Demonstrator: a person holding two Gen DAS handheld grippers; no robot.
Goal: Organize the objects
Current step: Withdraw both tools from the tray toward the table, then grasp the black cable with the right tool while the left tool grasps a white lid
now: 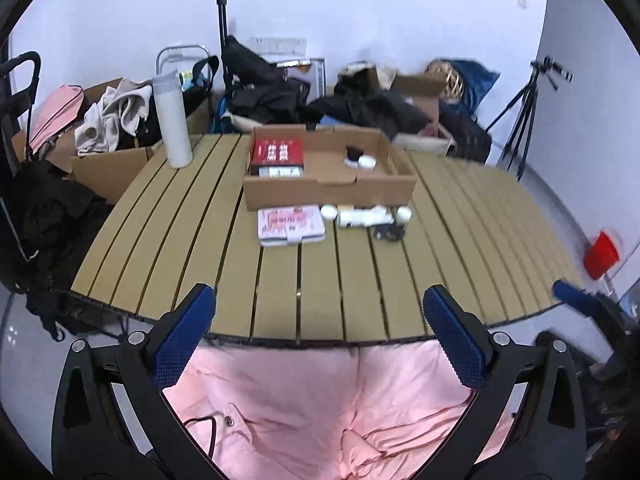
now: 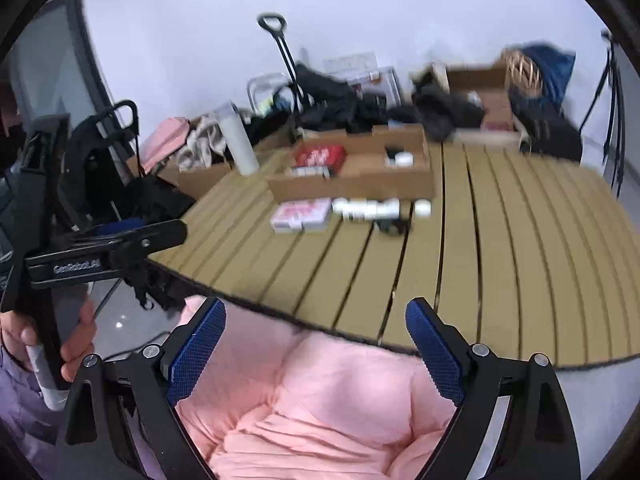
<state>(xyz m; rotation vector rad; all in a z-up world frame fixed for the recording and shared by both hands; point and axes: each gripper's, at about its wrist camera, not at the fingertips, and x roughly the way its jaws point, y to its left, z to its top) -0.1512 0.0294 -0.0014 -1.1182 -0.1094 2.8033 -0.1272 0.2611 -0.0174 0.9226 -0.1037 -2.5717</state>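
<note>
An open cardboard tray [image 1: 328, 188] [image 2: 360, 184] stands mid-table. It holds a red box [image 1: 278, 151] [image 2: 320, 156] and small bottles [image 1: 360, 158]. In front of it lie a pink-and-white flat box [image 1: 290, 222] [image 2: 302, 214], white bottles [image 1: 360, 216] [image 2: 368, 208] and a small black item [image 1: 388, 232] [image 2: 394, 226]. My left gripper [image 1: 318, 296] hangs open and empty over the table's near edge. In the right wrist view the left gripper [image 2: 160, 236] appears side-on, held by a hand [image 2: 76, 344]. My right gripper [image 2: 316, 308] is also open and empty, well short of the objects.
The slatted tan table [image 1: 280, 288] also bears a tall white flask [image 1: 173, 120] [image 2: 240, 144] at its far left. Behind it lie boxes of clothes, black bags and trolley handles. A tripod [image 1: 524, 120] and a red container [image 1: 600, 254] stand to the right. Pink cloth [image 1: 320, 400] lies below both grippers.
</note>
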